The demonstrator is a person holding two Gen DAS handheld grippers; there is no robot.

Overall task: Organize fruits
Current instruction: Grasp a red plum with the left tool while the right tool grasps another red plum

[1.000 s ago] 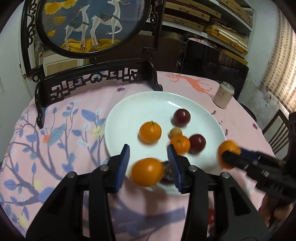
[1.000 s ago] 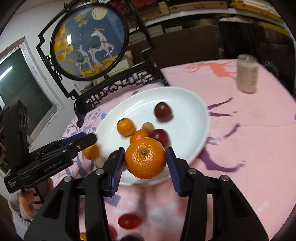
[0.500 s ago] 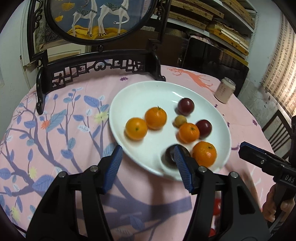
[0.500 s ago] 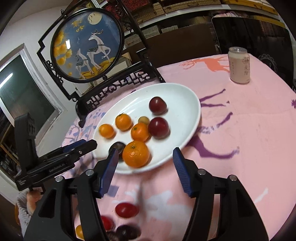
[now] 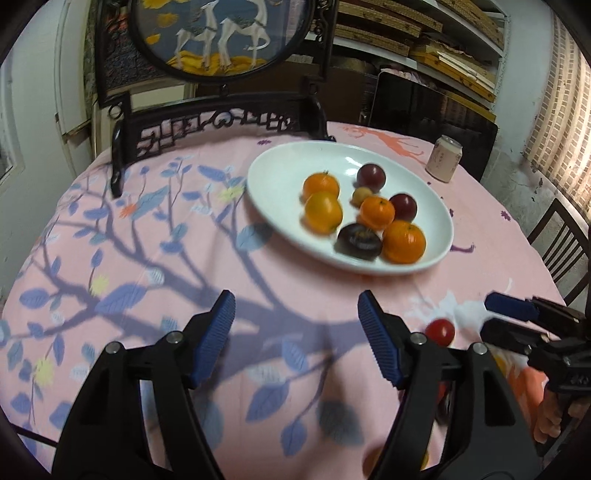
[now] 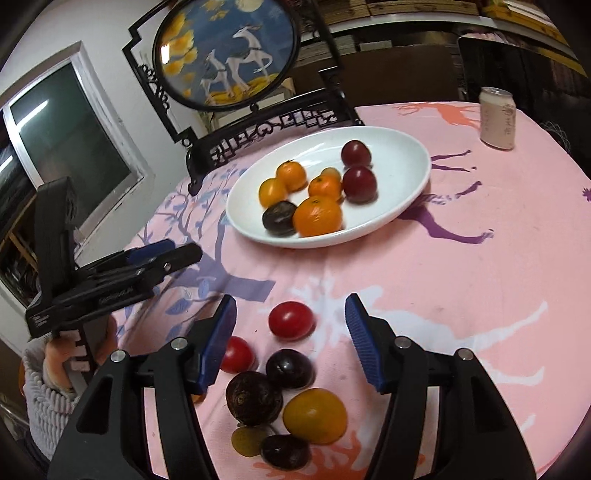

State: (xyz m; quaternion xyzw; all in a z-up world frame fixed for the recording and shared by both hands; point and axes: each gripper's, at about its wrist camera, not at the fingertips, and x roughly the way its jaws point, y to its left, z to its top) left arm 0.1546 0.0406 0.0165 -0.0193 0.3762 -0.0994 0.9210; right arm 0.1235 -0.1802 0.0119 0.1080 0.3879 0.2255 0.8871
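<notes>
A white plate (image 5: 280, 173) (image 6: 406, 155) holds several fruits: oranges such as the big one (image 5: 403, 242) (image 6: 317, 216), dark red plums (image 6: 359, 184) and a dark purple fruit (image 5: 359, 240). Loose fruits lie on the pink cloth near the front: a red tomato (image 6: 291, 319) (image 5: 439, 331), a second red one (image 6: 238, 354), dark plums (image 6: 290, 368), a yellow-orange fruit (image 6: 314, 415). My left gripper (image 5: 295, 336) is open and empty, short of the plate. My right gripper (image 6: 290, 341) is open and empty over the loose fruits.
A black carved stand with a round deer picture (image 5: 221, 33) (image 6: 225, 55) stands behind the plate. A drink can (image 5: 443, 158) (image 6: 498, 117) stands at the far right. A dark chair (image 5: 561, 243) is past the table's right edge.
Both grippers let their oranges go onto the plate, opened and drew back toward the near table edge. The right gripper now sits over the loose fruits.
</notes>
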